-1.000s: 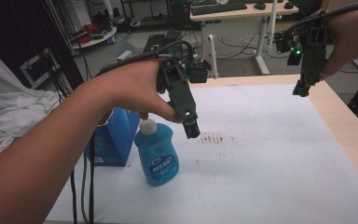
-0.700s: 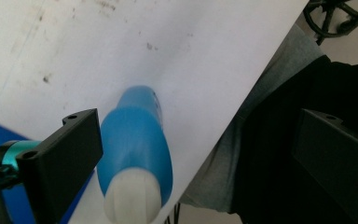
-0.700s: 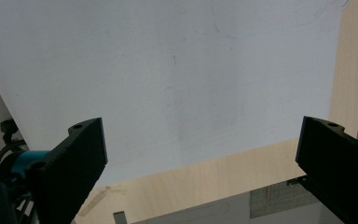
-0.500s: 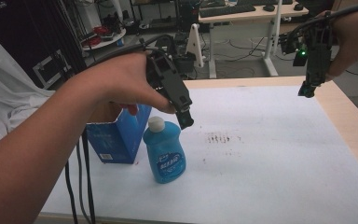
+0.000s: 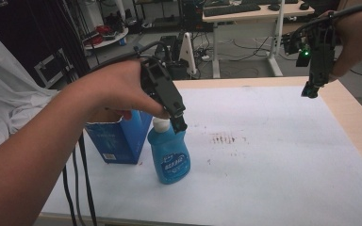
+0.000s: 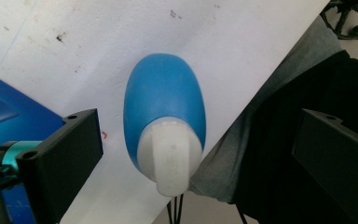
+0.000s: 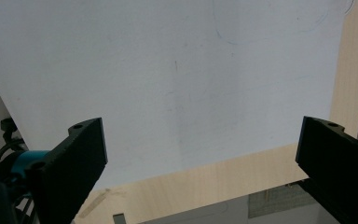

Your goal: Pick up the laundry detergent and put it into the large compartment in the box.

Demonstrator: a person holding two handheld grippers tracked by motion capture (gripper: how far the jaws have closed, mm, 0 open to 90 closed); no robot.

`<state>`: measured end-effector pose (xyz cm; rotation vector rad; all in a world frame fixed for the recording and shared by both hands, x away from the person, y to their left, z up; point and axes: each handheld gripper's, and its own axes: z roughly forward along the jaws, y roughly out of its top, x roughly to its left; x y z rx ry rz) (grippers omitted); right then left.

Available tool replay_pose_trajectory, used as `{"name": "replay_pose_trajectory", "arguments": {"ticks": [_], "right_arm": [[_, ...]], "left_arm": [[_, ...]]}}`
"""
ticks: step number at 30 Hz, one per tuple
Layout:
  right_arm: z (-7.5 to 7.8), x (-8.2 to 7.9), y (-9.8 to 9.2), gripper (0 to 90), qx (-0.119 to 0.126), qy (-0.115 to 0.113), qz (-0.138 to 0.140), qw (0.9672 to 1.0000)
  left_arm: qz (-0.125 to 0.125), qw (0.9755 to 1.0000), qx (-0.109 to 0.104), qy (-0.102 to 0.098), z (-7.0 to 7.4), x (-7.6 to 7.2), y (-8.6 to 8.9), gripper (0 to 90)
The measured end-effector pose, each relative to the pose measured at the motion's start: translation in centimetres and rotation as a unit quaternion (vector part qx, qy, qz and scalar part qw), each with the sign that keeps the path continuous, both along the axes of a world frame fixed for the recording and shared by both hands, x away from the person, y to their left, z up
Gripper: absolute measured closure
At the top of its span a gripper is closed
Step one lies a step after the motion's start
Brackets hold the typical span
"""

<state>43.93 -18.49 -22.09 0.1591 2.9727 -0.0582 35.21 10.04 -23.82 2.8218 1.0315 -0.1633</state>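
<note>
Covering most of the scene, white worktop (image 5: 273,169), stained brown near centre. Blue carton (image 5: 118,139) stands at 9 o'clock near the front-left edge, blue soap bottle (image 5: 170,155) upright just beside it at its 3 o'clock. Left gripper (image 5: 179,123) hangs directly over the bottle's white cap (image 6: 170,158), jaws spread wide, not touching. Right gripper (image 5: 309,90) at 2 o'clock, aloft, jaws spread, nothing between.
</note>
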Motion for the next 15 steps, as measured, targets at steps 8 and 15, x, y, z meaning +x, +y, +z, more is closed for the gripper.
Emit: {"name": "replay_pose_trajectory", "arguments": {"ticks": [8,15], "right_arm": [[-0.2,0.1,0.3,0.9,-0.002,0.001,-0.003,1.0],[-0.2,0.1,0.5,0.9,-0.002,0.003,0.001,1.0]], "left_arm": [[-0.002,1.0,-0.004,0.003,-1.6,-0.2,0.4,1.7],[-0.011,0.9999,-0.001,0.007,-3.3,-0.1,0.3,1.7]]}}
